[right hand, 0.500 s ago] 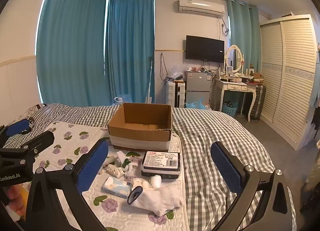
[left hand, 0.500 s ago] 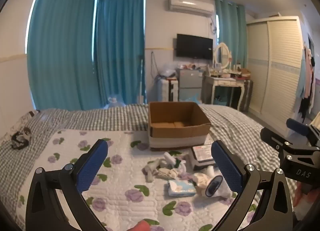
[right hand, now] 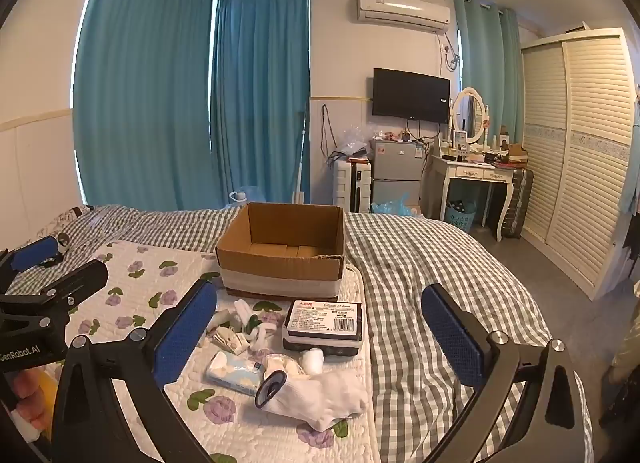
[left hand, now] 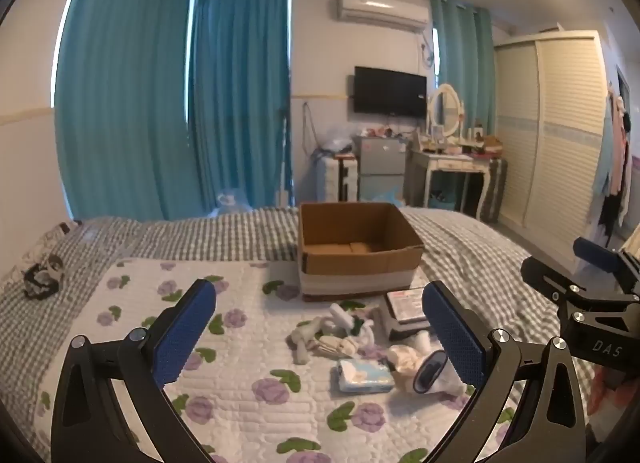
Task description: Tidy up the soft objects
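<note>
An open cardboard box (left hand: 360, 251) (right hand: 282, 253) stands on the bed. In front of it lie soft items on a floral quilt (left hand: 224, 375): rolled socks (left hand: 332, 337) (right hand: 240, 327), a blue tissue pack (left hand: 364, 375) (right hand: 236, 373), a white sock with a dark cuff (right hand: 320, 397) (left hand: 434, 375) and a flat labelled package (right hand: 324, 325) (left hand: 404, 309). My left gripper (left hand: 318, 337) is open and empty, held above the quilt. My right gripper (right hand: 318, 337) is open and empty above the pile.
The bed has a grey checked cover (right hand: 424, 275). A dark small item (left hand: 42, 277) lies at the far left of the bed. Teal curtains, a fridge, a dressing table (right hand: 476, 173) and a wardrobe (right hand: 580, 151) line the room beyond.
Both views have shifted only slightly; the objects on the quilt lie as before.
</note>
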